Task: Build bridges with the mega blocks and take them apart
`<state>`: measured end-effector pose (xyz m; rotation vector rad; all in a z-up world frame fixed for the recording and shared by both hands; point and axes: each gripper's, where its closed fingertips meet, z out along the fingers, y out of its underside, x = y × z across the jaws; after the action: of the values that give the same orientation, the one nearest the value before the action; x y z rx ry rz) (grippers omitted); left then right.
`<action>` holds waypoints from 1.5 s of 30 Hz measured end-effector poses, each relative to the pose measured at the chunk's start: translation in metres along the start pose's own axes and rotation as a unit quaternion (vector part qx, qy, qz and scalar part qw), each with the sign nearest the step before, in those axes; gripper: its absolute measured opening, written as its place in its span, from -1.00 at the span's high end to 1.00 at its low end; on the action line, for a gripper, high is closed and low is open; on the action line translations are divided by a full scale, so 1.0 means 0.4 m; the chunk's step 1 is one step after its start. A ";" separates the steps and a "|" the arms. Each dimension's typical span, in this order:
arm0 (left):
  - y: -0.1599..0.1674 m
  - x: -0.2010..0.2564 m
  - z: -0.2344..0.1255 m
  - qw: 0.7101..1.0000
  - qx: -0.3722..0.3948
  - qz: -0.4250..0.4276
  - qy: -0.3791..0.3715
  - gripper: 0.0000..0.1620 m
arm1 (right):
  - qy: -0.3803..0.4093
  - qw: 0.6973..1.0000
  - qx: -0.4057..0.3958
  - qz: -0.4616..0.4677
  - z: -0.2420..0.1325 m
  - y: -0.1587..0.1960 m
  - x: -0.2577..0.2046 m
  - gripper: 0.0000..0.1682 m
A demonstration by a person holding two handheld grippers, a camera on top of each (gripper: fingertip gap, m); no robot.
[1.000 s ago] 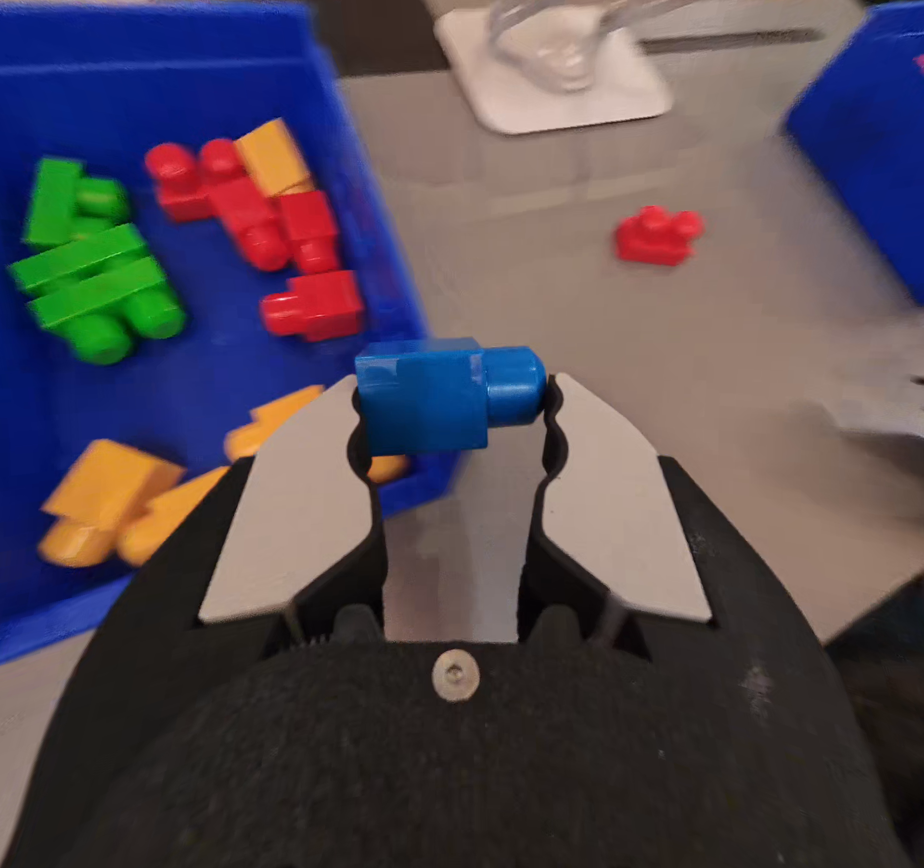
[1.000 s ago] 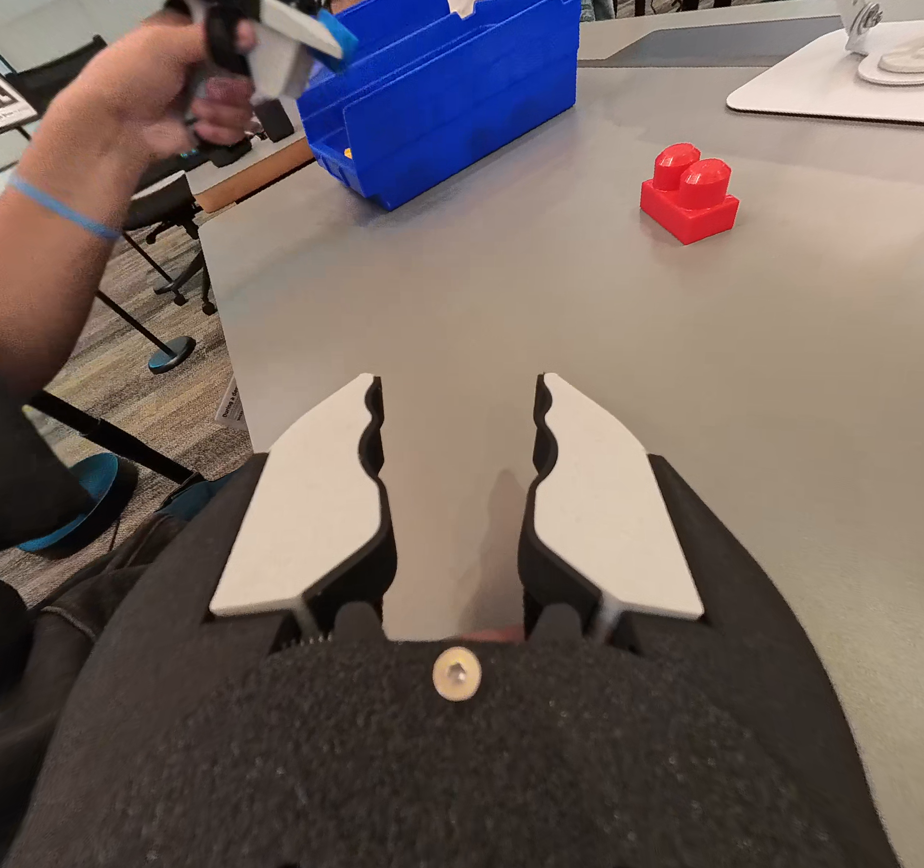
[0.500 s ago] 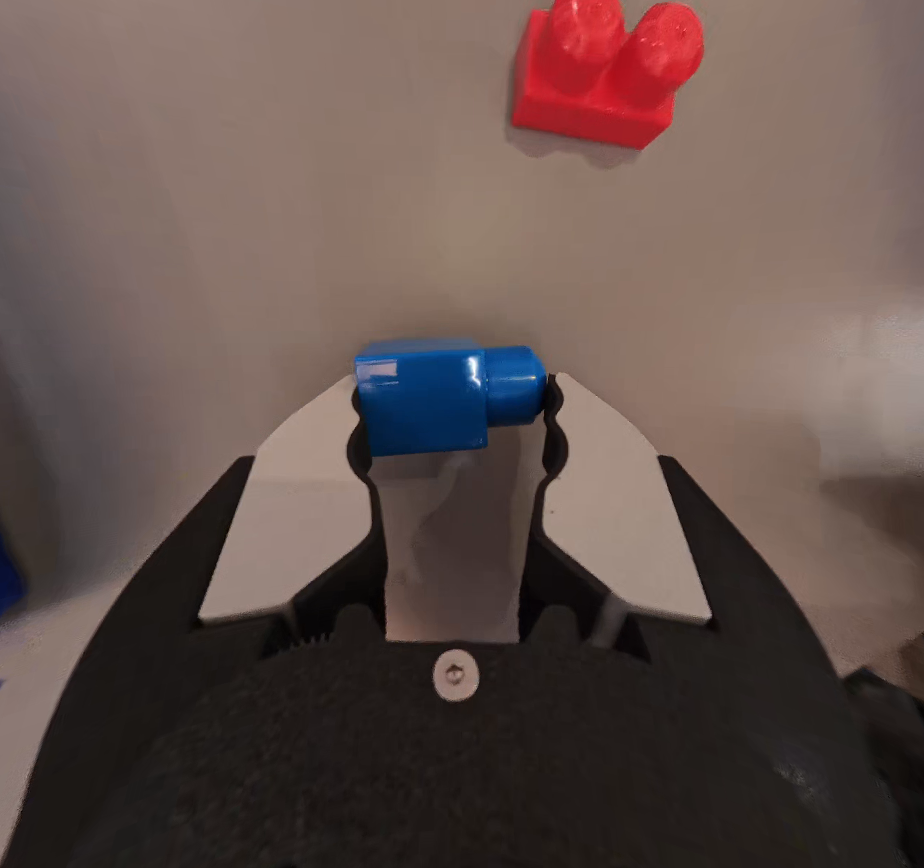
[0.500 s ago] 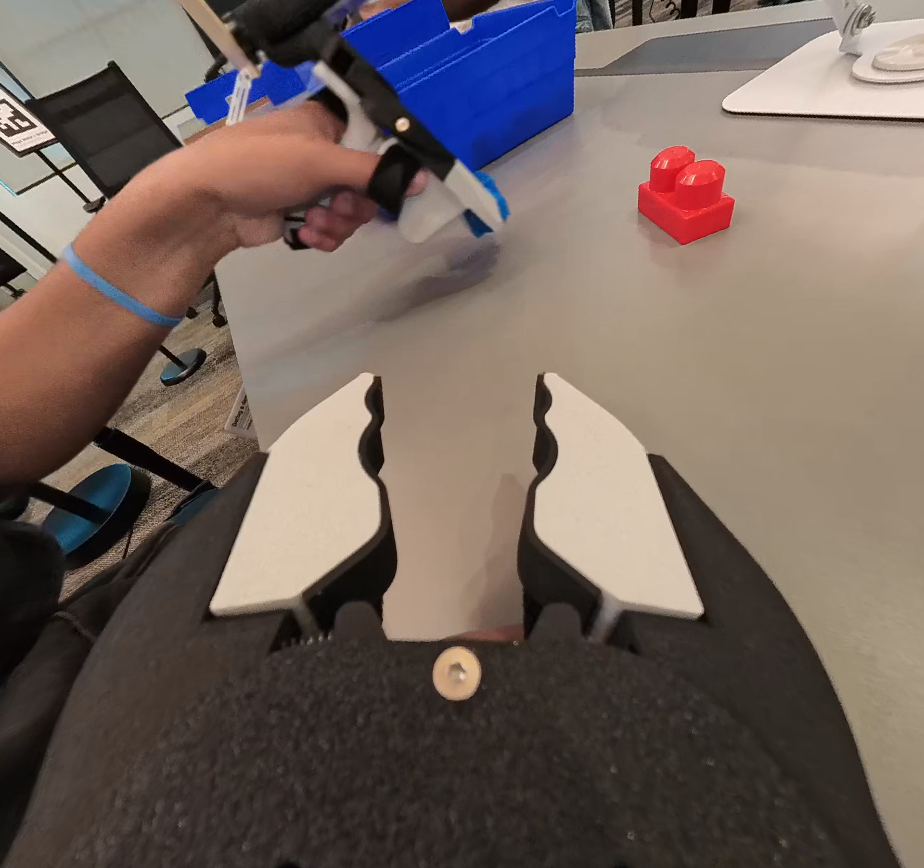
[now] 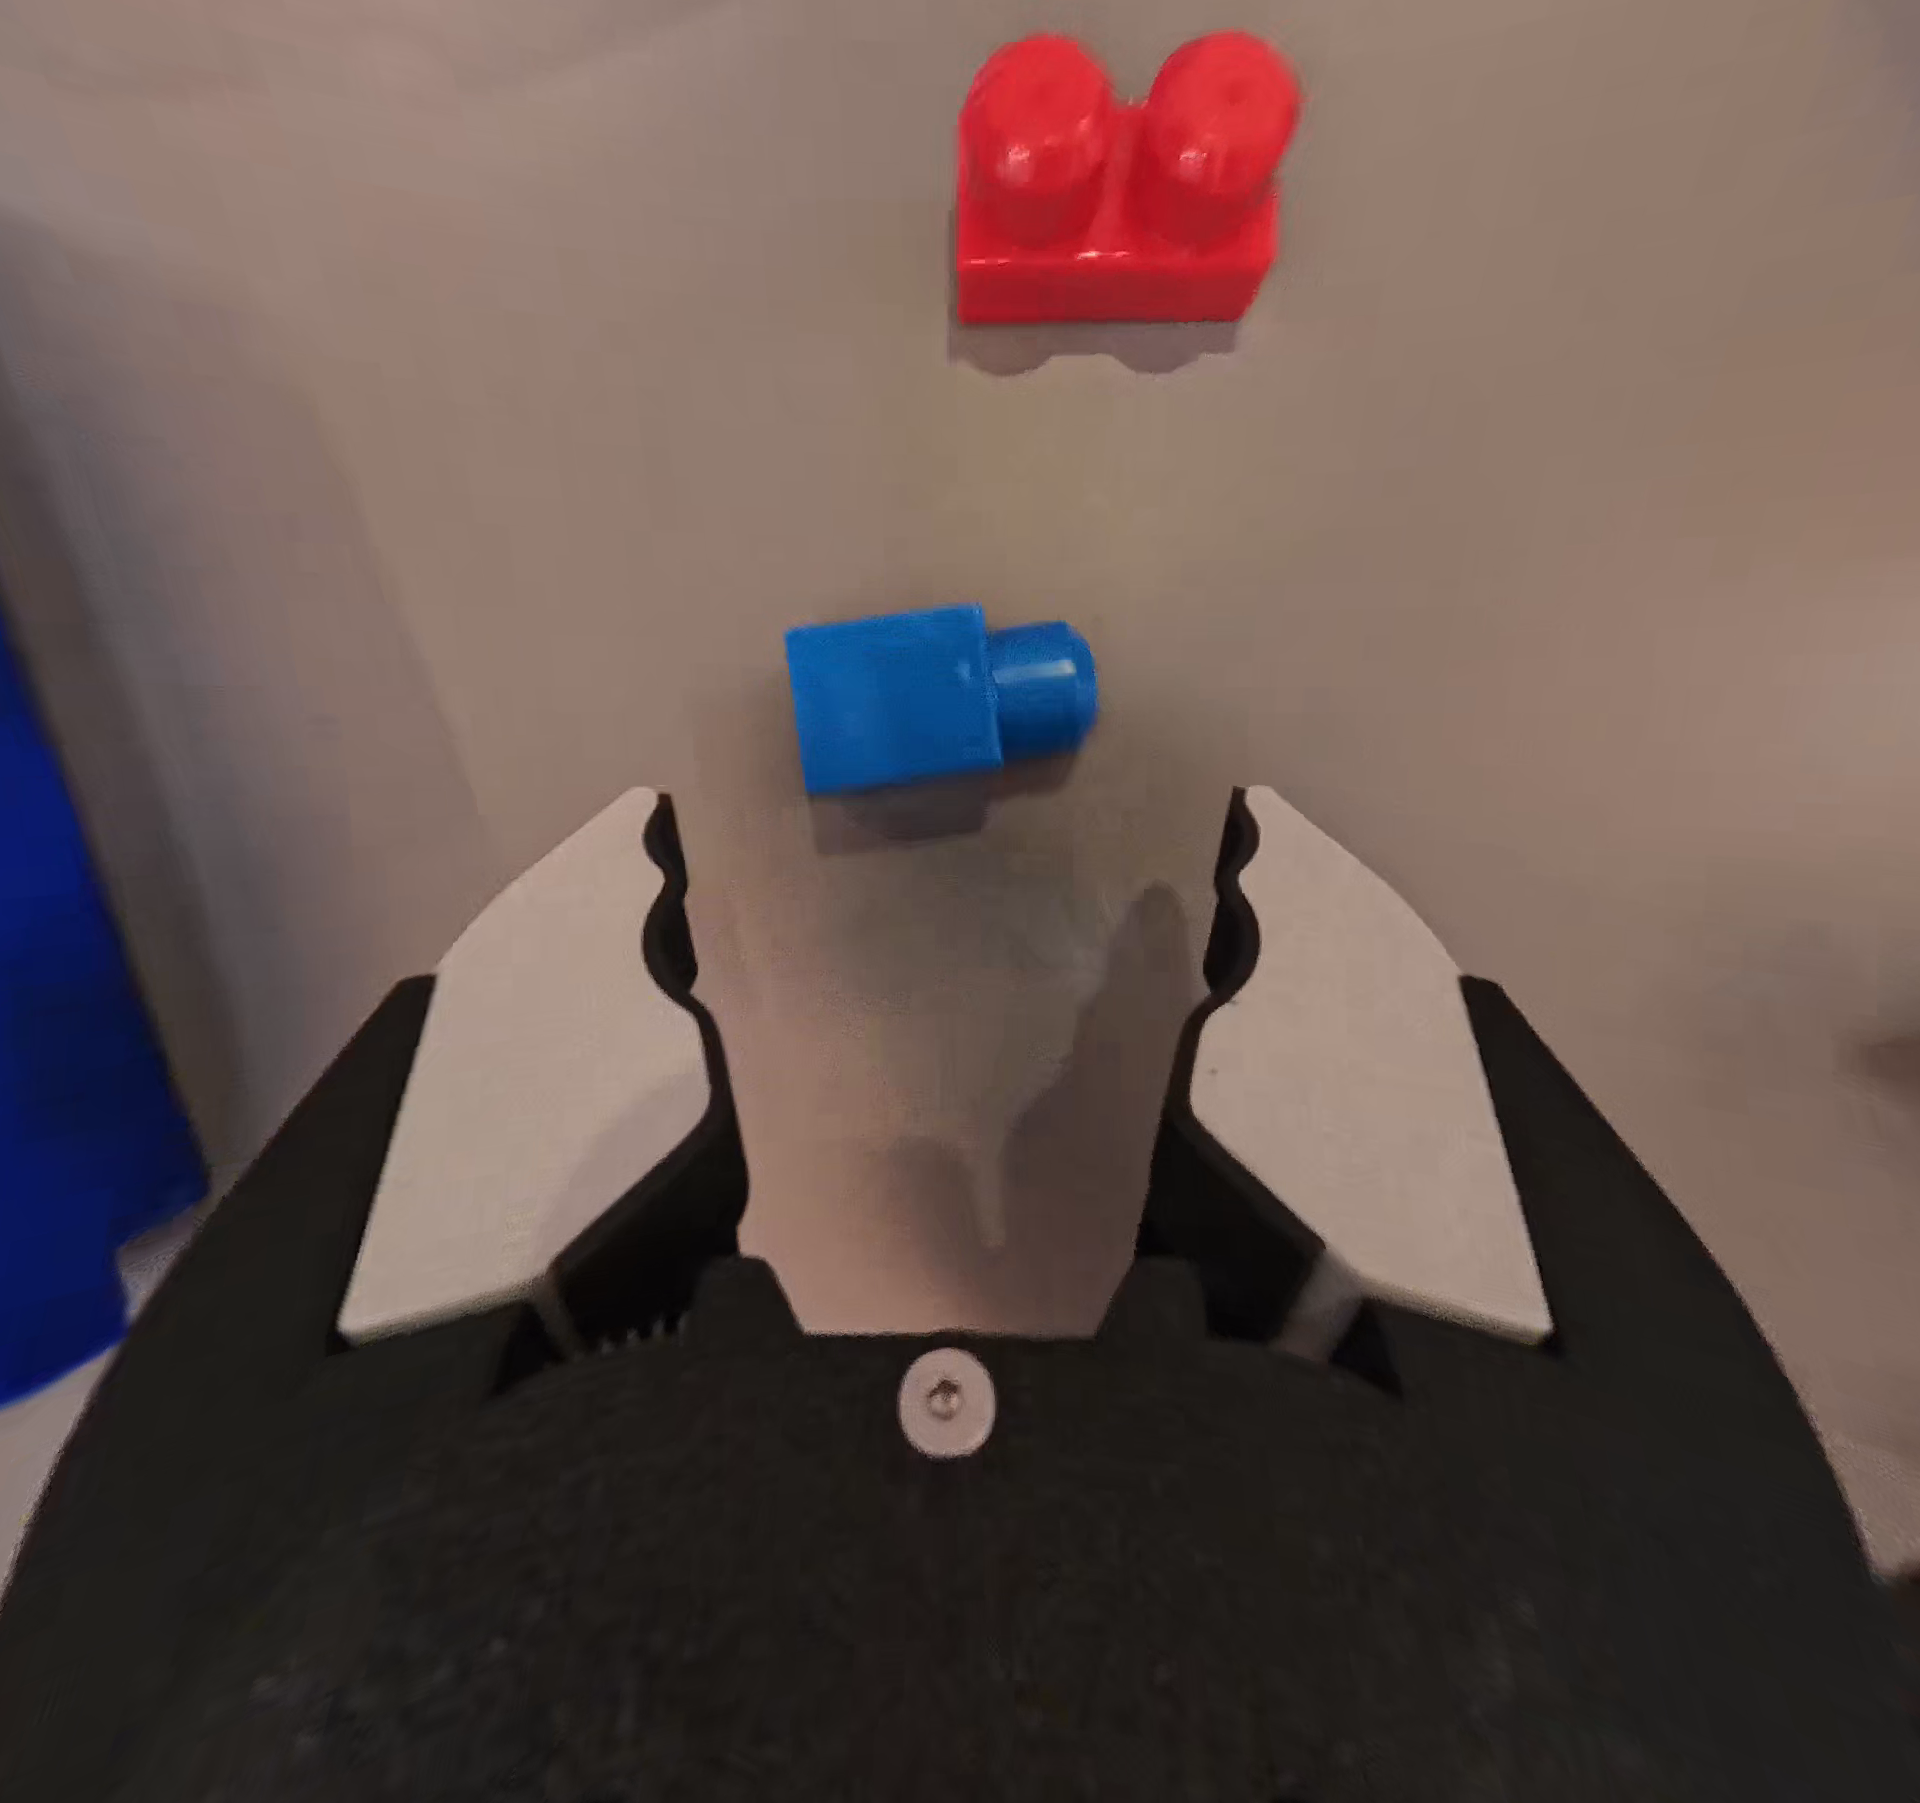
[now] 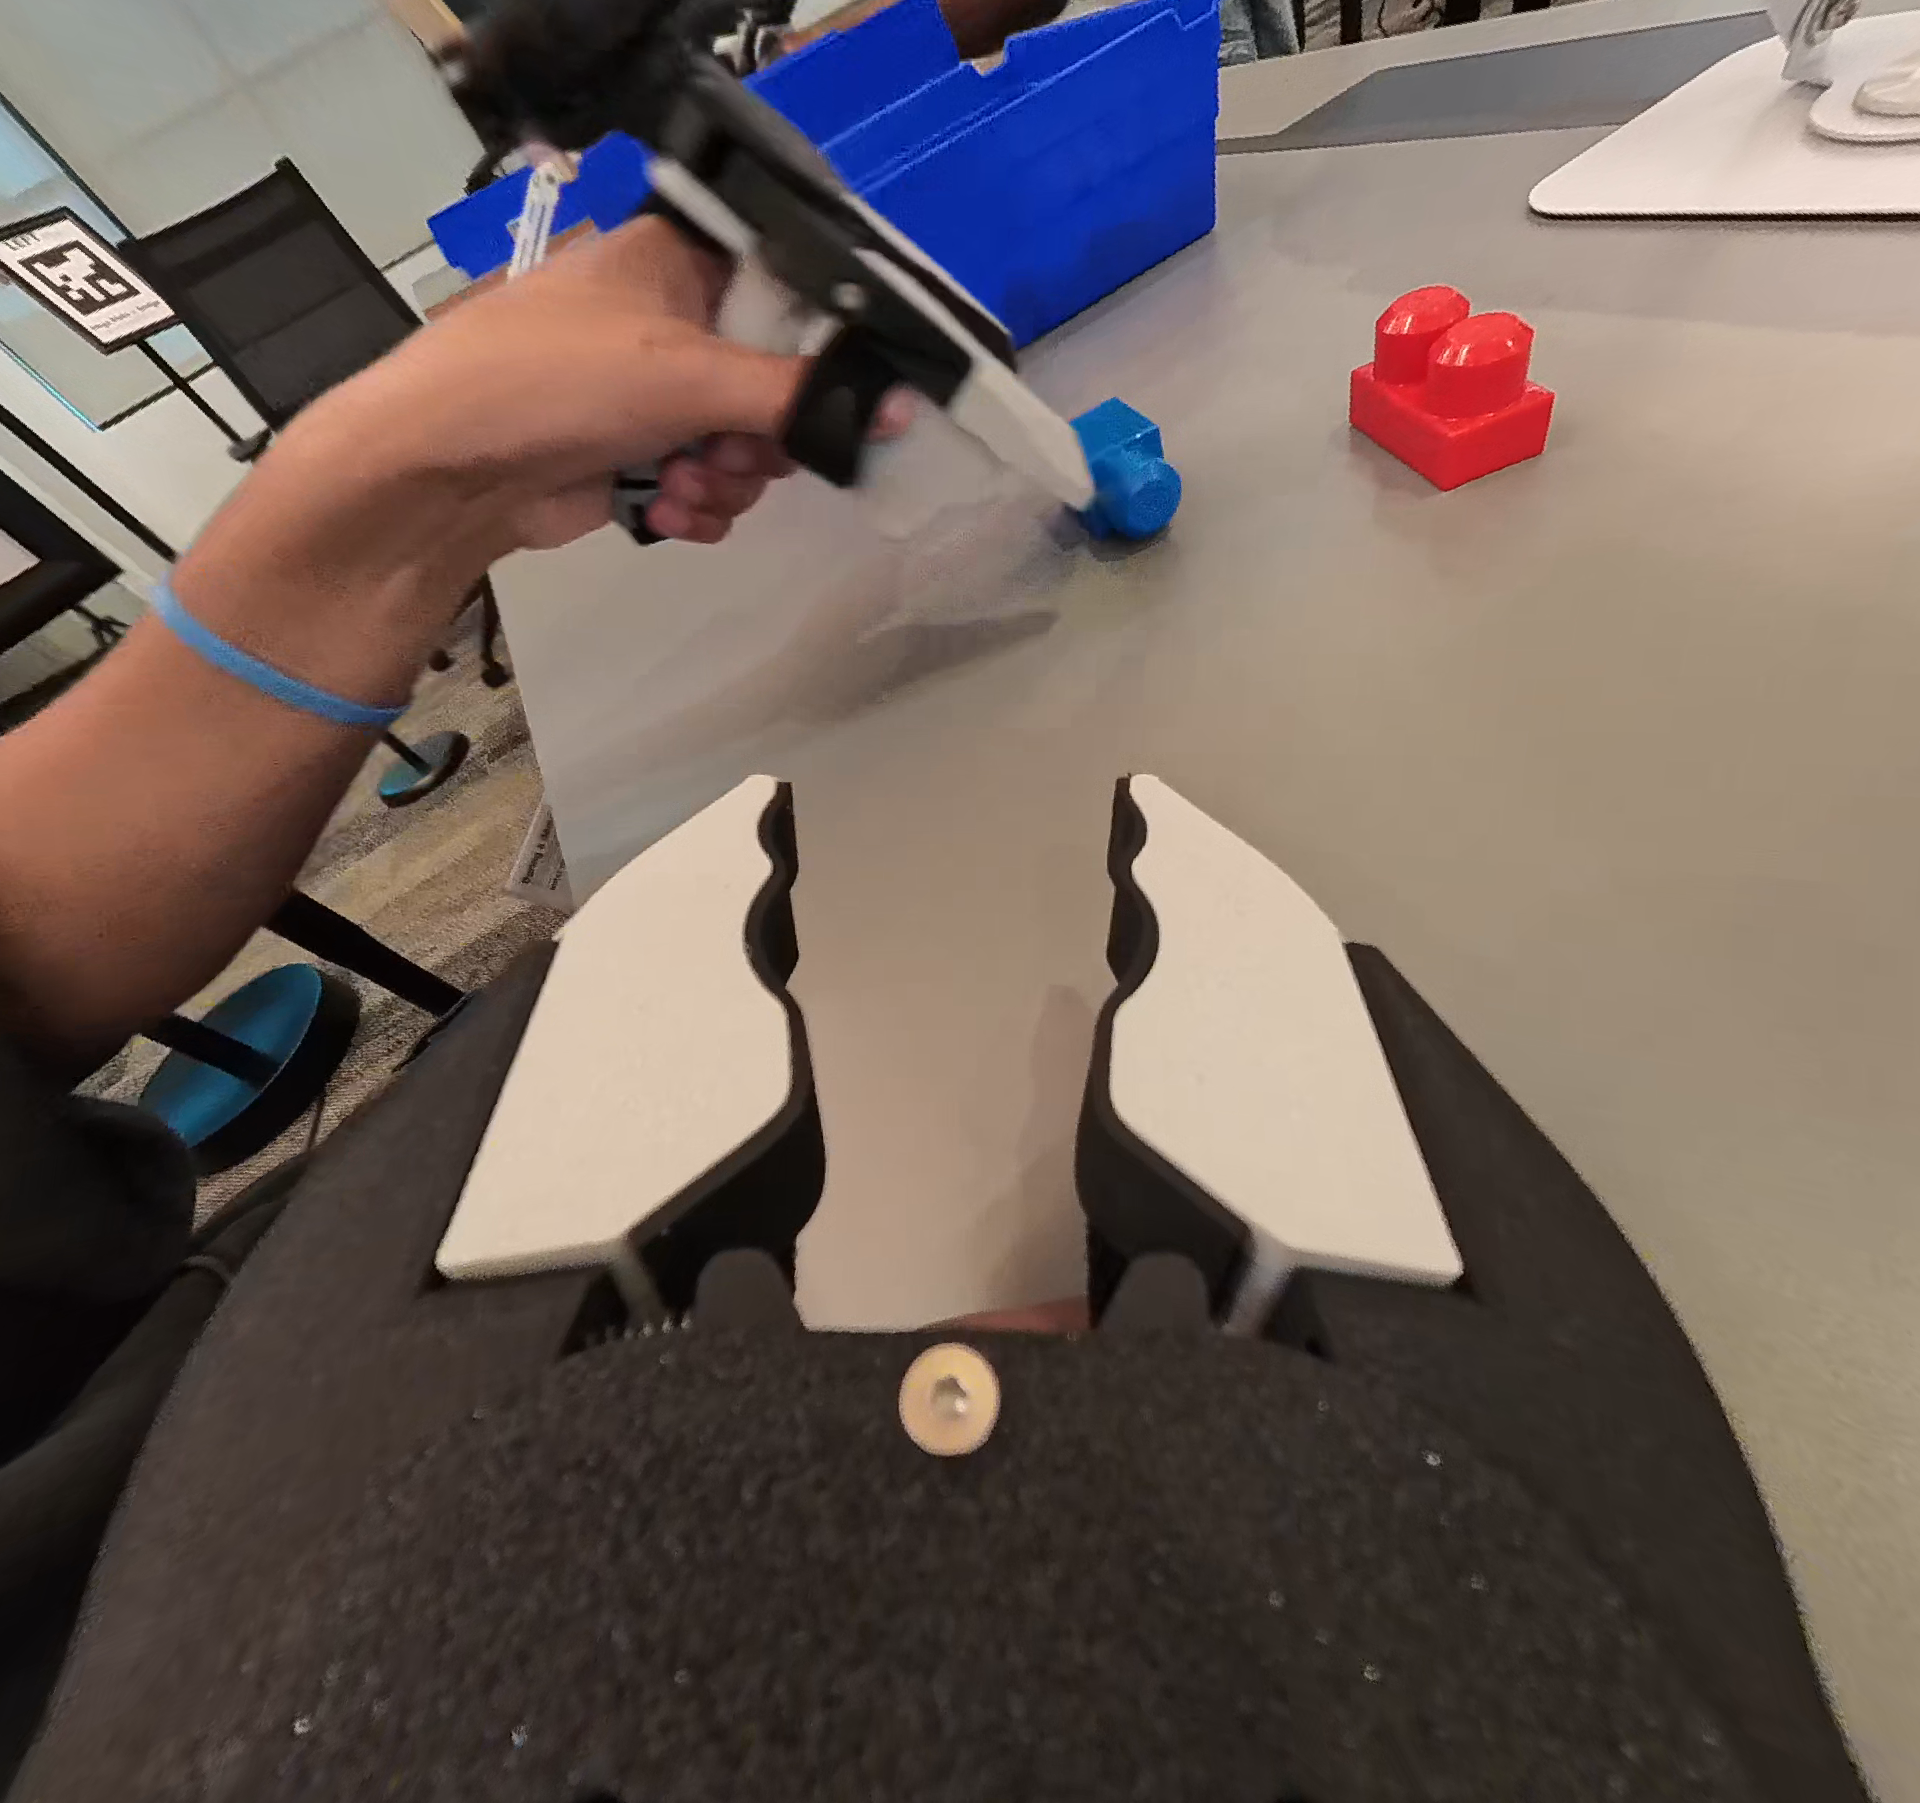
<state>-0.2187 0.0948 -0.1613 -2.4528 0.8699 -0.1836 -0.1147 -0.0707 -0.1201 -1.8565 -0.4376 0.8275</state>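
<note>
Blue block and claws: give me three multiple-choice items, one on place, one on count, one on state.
1. Where is the blue block?
A. In the bin
B. On the table, short of the red block
C. On the red block

2. How many studs has the red block?
A. One
B. Two
C. Four

3. How is the left claw?
A. Open, empty
B. Shut on the blue block
C. Shut on the red block

Key: B, it lies on its side on the bare table; B, two round studs show; A, both fingers stand apart from the block.

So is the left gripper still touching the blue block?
Apart. In the left wrist view the left gripper is open and grey table shows between both fingertips and the blue block, which lies on its side.
</note>
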 end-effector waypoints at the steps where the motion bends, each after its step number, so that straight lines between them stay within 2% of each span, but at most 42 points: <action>1: 0.008 0.005 -0.038 1.000 0.024 0.006 0.013 -0.20 | -0.001 1.000 0.000 0.002 -0.001 0.000 0.000 0.31; 6: 0.133 -0.002 -0.243 0.979 0.165 -0.024 0.116 -0.20 | -0.002 1.000 0.001 0.002 -0.006 0.001 0.000 0.31; 11: 0.298 -0.170 -0.321 0.964 0.238 -0.091 0.071 -0.22 | 0.006 1.000 -0.010 0.001 0.001 0.007 0.004 0.31; 14: 0.312 -0.276 -0.339 0.959 0.255 -0.100 0.075 -0.18 | 0.008 1.000 -0.023 -0.005 0.011 0.013 0.004 0.31; 17: 0.240 -0.404 -0.342 0.968 0.239 -0.049 0.061 -0.14 | 0.011 0.999 -0.029 -0.009 0.018 0.014 0.005 0.31; 21: 0.088 -0.555 -0.291 0.984 0.170 -0.015 0.060 -0.18 | 0.009 0.999 -0.035 -0.010 0.025 0.017 0.004 0.32; 25: -0.018 -0.637 -0.130 0.990 0.069 -0.029 0.116 -0.17 | 0.002 0.999 -0.039 -0.007 0.026 0.019 0.002 0.32; 27: -0.016 -0.631 -0.061 0.990 0.010 0.040 0.136 -0.11 | -0.001 0.999 -0.037 -0.007 0.025 0.018 -0.001 0.32; 29: 0.001 -0.645 -0.011 0.983 -0.037 0.148 0.105 -0.09 | -0.003 0.999 -0.032 -0.011 0.023 0.016 -0.004 0.33; 30: 0.001 -0.657 0.005 0.976 -0.047 0.195 0.083 -0.08 | -0.004 0.999 -0.031 -0.012 0.022 0.015 -0.004 0.33; 32: -0.008 -0.641 0.021 0.962 -0.047 0.255 0.088 -0.08 | -0.004 0.999 -0.035 -0.012 0.024 0.018 -0.005 0.33; 35: -0.015 -0.592 0.025 0.943 -0.042 0.309 0.120 0.01 | -0.007 0.999 -0.048 -0.011 0.030 0.025 -0.006 0.33; 39: 0.014 -0.583 0.063 0.925 -0.088 0.346 0.132 0.06 | -0.011 0.998 -0.055 -0.007 0.033 0.029 -0.006 0.33; 43: 0.026 -0.569 0.082 0.914 -0.113 0.343 0.186 0.48 | -0.016 0.998 -0.059 0.004 0.035 0.031 -0.004 0.35; 45: 0.030 -0.572 0.072 0.907 -0.108 0.358 0.192 0.52 | -0.018 0.998 -0.063 0.010 0.037 0.034 -0.002 0.36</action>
<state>-0.3964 0.2411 -0.1815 -2.1336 1.9902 -0.3142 -0.1265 -0.0672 -0.1358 -1.9678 -0.5034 0.8652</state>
